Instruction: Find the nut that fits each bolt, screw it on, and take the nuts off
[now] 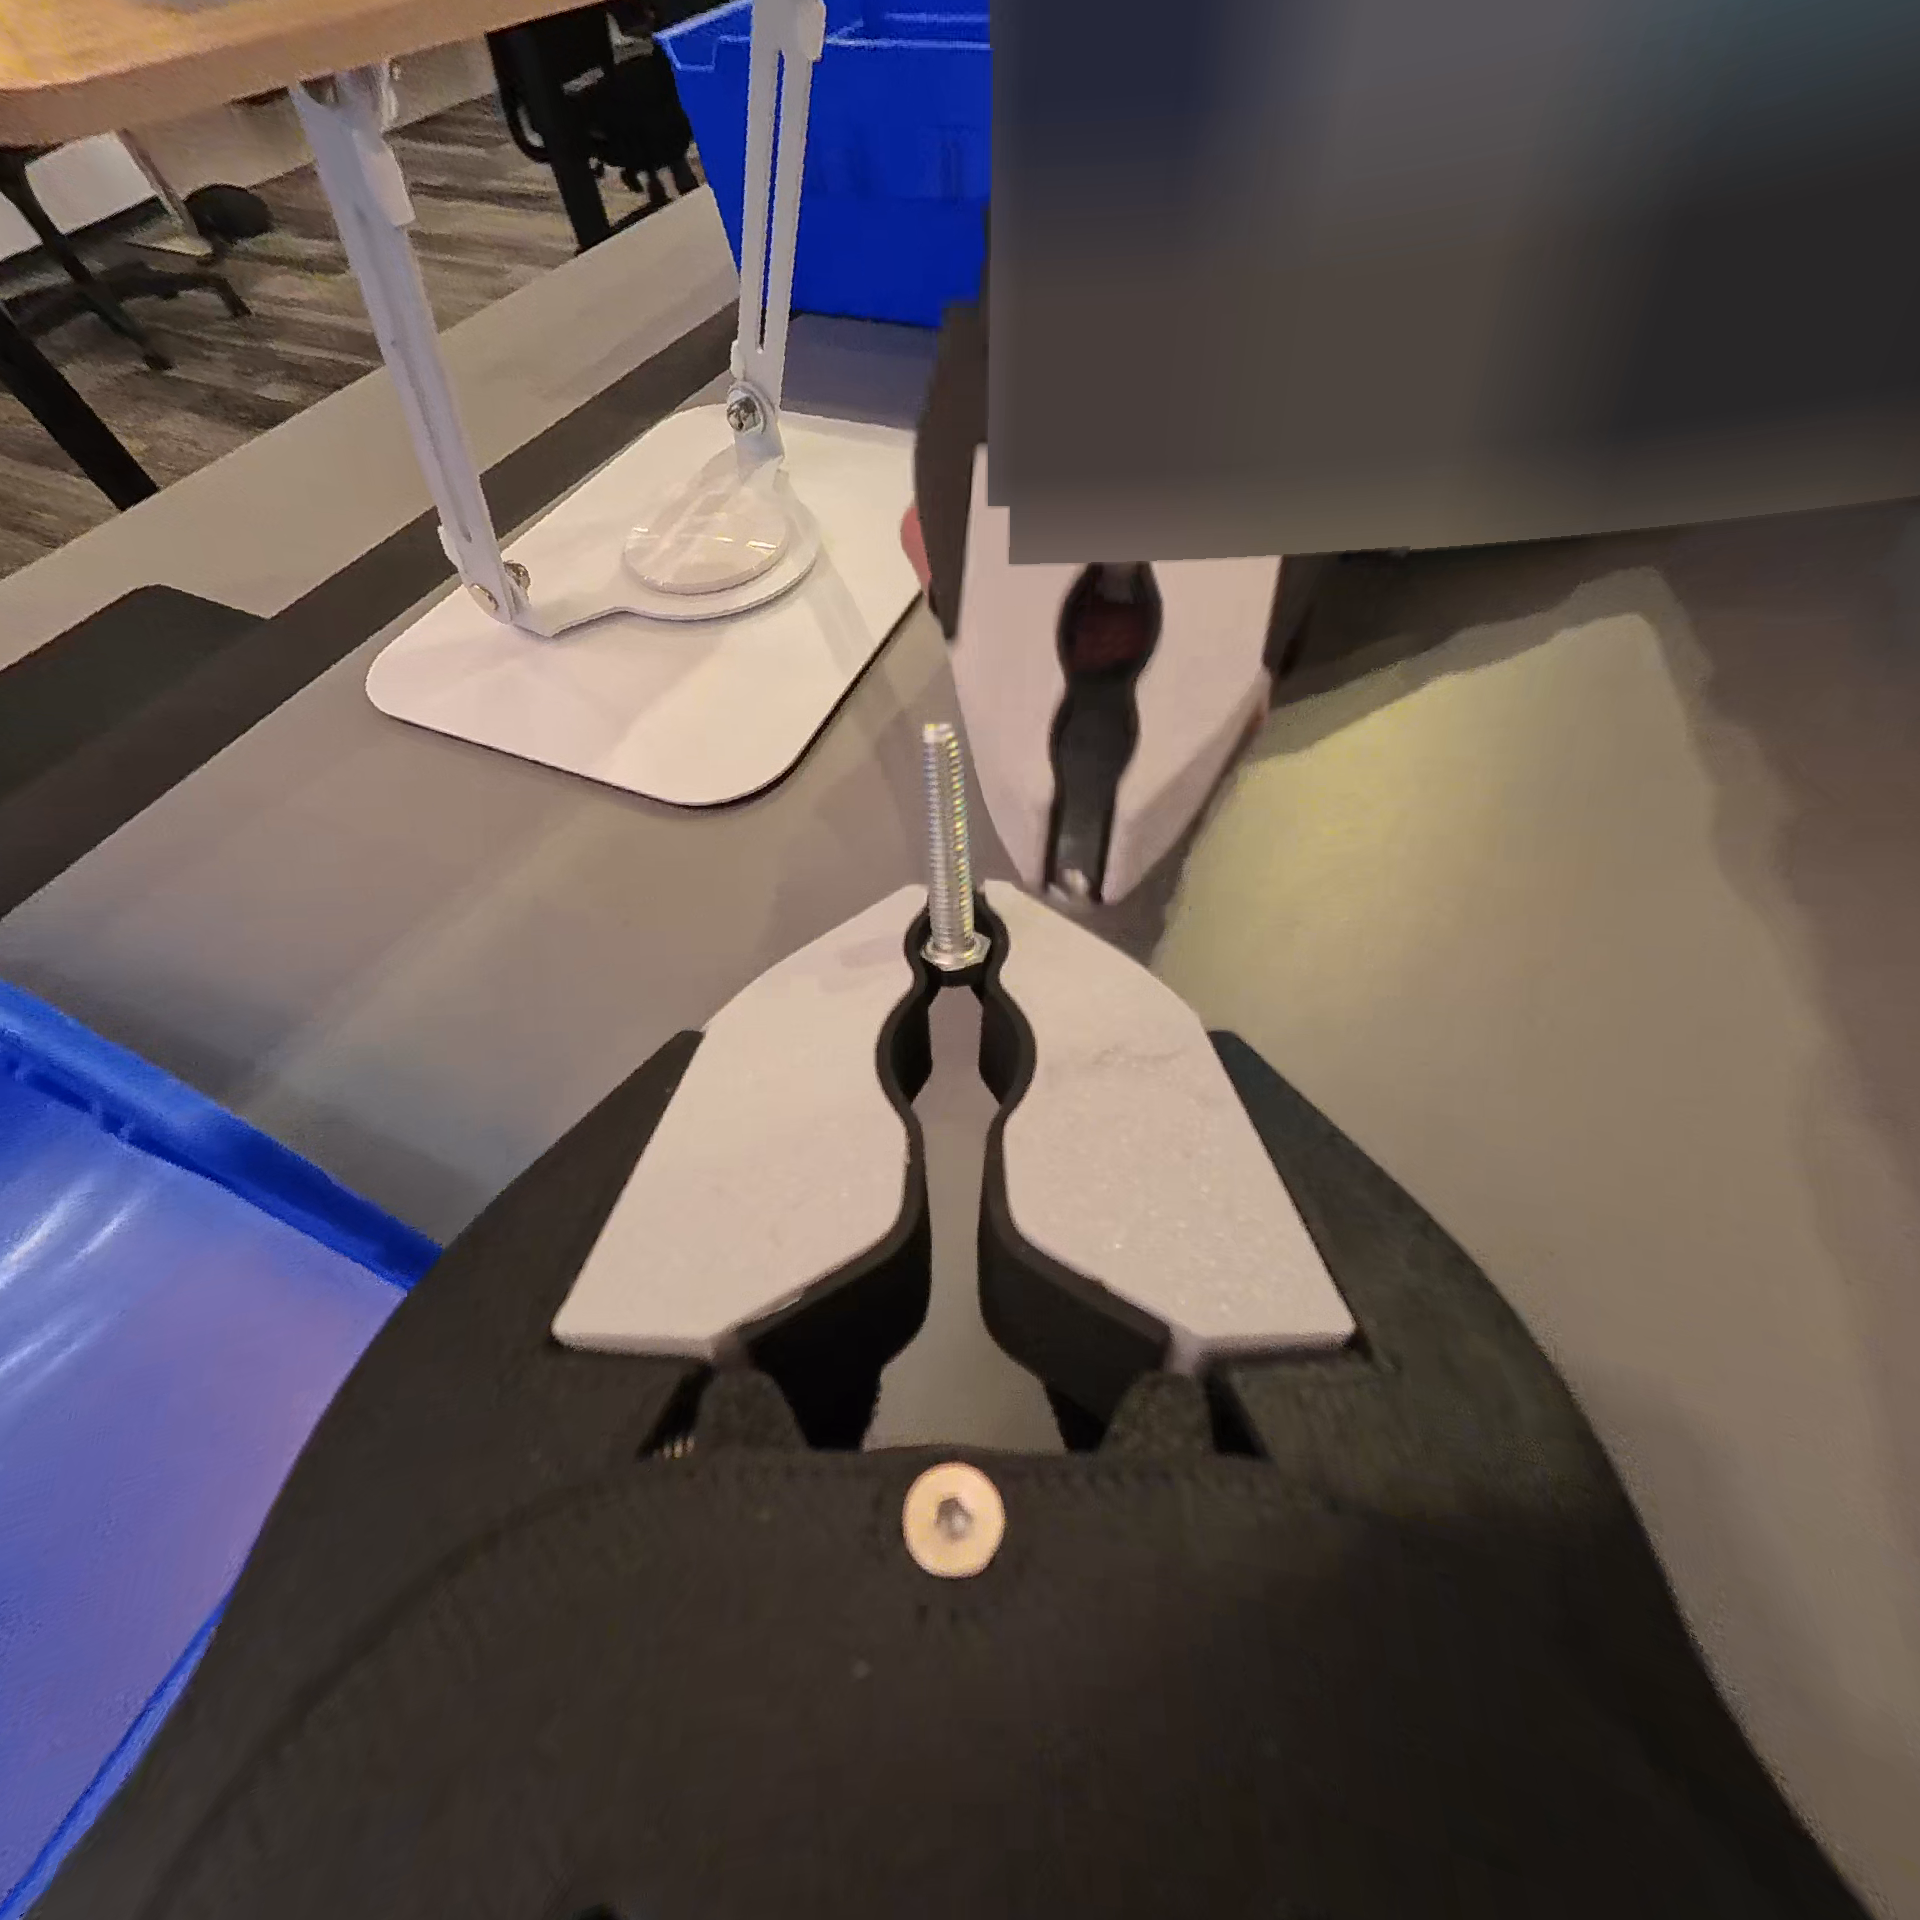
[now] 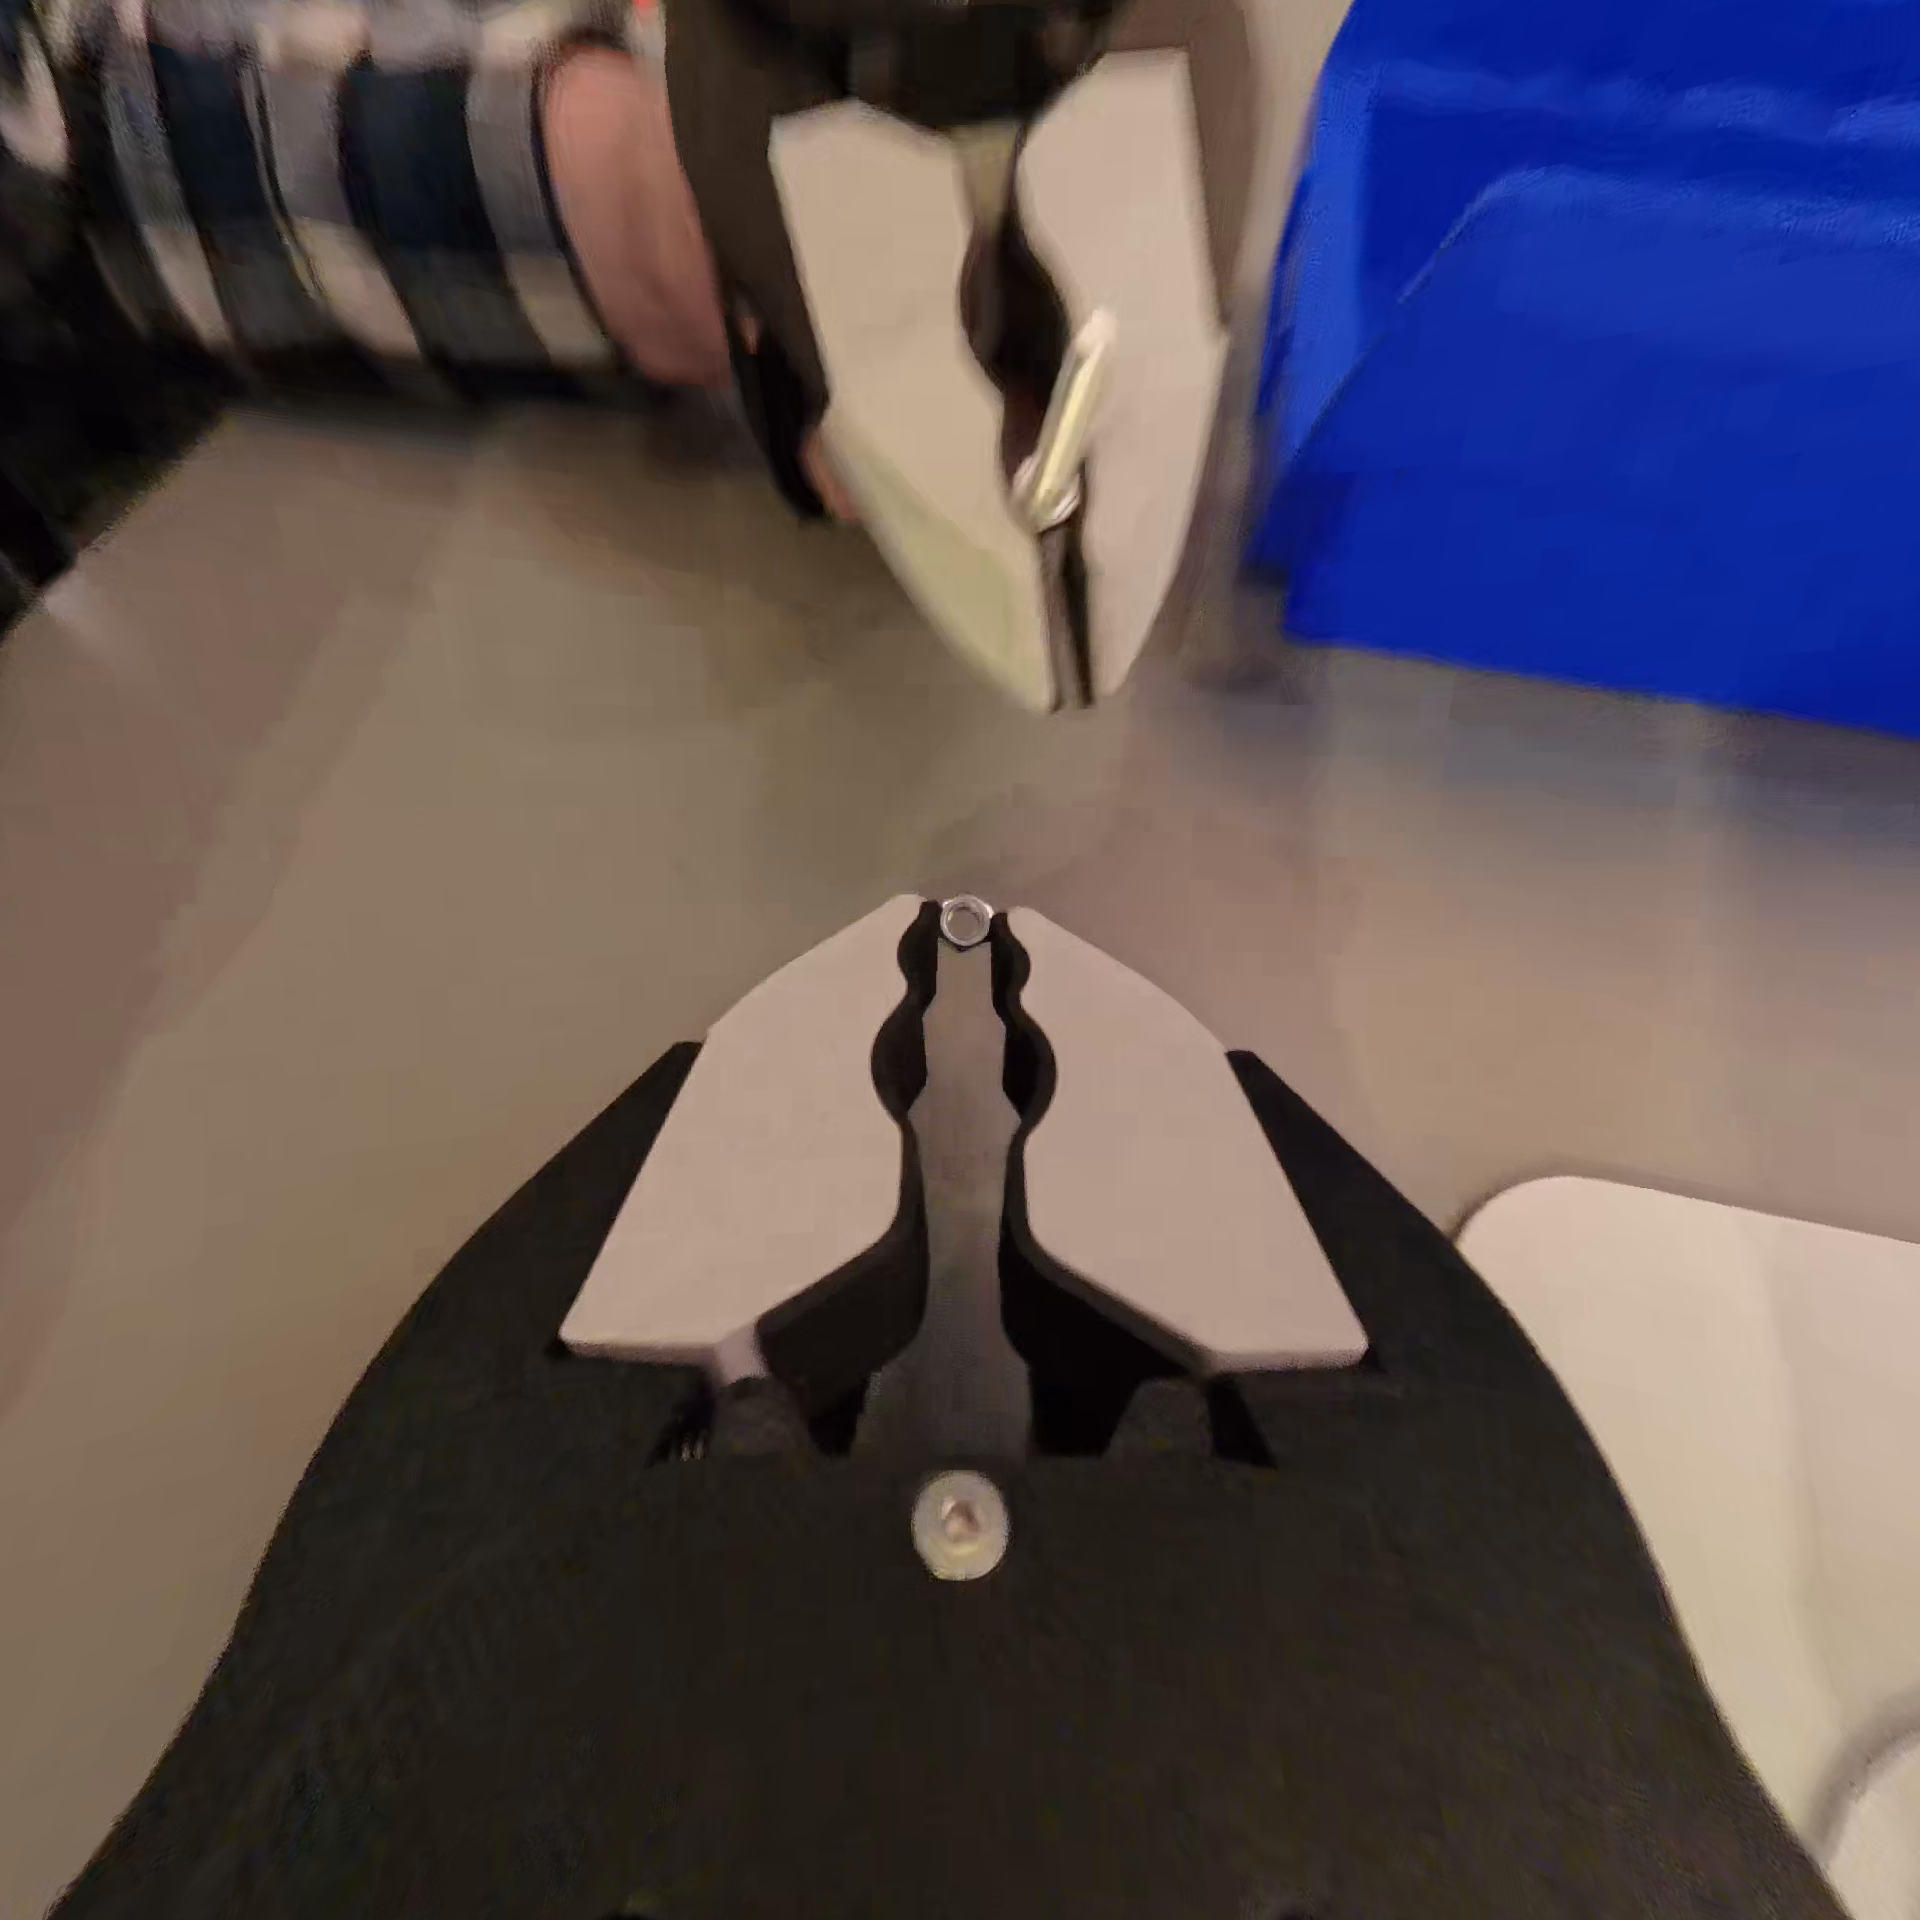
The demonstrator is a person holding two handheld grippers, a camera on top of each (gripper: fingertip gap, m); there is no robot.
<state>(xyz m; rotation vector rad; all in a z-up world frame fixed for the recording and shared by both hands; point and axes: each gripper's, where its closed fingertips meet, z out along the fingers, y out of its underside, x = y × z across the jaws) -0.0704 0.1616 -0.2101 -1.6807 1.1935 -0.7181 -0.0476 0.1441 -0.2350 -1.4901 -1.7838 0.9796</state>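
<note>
Left wrist view: left hand-held gripper (image 1: 951, 940) clamps bolt (image 1: 948, 821); right hand-held gripper (image 2: 968, 923) pinches nut (image 2: 966, 922).

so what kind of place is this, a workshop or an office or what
Probably an office or lab used as a workbench: a grey table carries blue plastic bins and a white stand, with a wooden desk and a wheeled chair base behind. The left gripper holds a bolt.

Each matte black printed gripper body (image 1: 935, 1662) carries two pale grey fingers (image 1: 790, 1143) with wavy black inner edges; a silver screw (image 1: 953, 1525) sits at six o'clock.
</note>
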